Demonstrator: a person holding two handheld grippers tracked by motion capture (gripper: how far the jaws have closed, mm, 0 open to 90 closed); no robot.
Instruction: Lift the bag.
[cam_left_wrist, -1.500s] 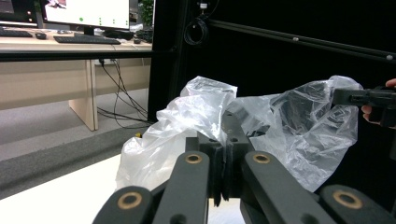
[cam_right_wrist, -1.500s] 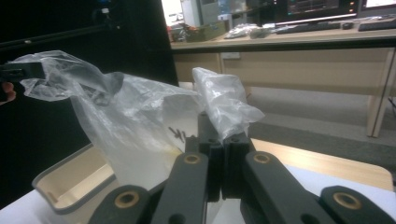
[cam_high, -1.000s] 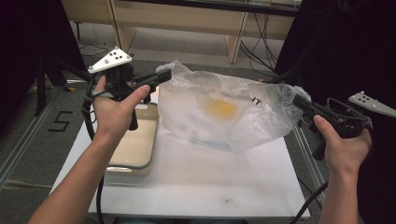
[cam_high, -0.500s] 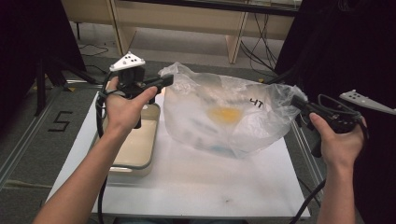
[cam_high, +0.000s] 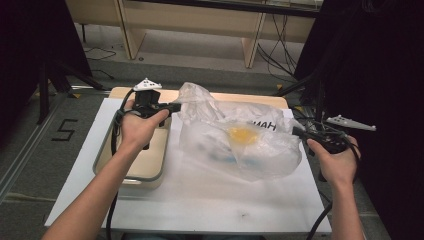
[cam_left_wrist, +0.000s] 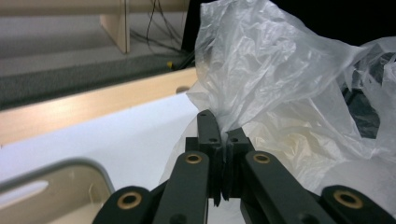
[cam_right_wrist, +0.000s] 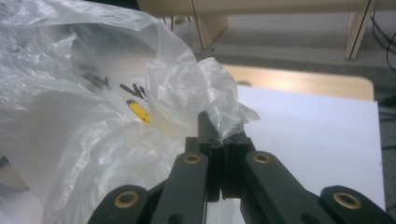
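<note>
Our forearms are bare, no sleeves reaching the wrists. We carry a black left claw (cam_high: 176, 106) and a black right claw (cam_high: 296, 131), each topped by a pale grey three-cornered plate with small dark dots. Black cables trail from both toward the frame's bottom. Up close, our matte black jaw links show round brass-coloured rivets and small screw holes.

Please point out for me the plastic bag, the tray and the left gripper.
plastic bag (cam_high: 260, 150): high view, on its crumpled clear middle.
tray (cam_high: 150, 157): high view, on its pale floor near the right rim.
left gripper (cam_high: 178, 106): high view, at its jaw tips, shut on the bag's edge.
</note>
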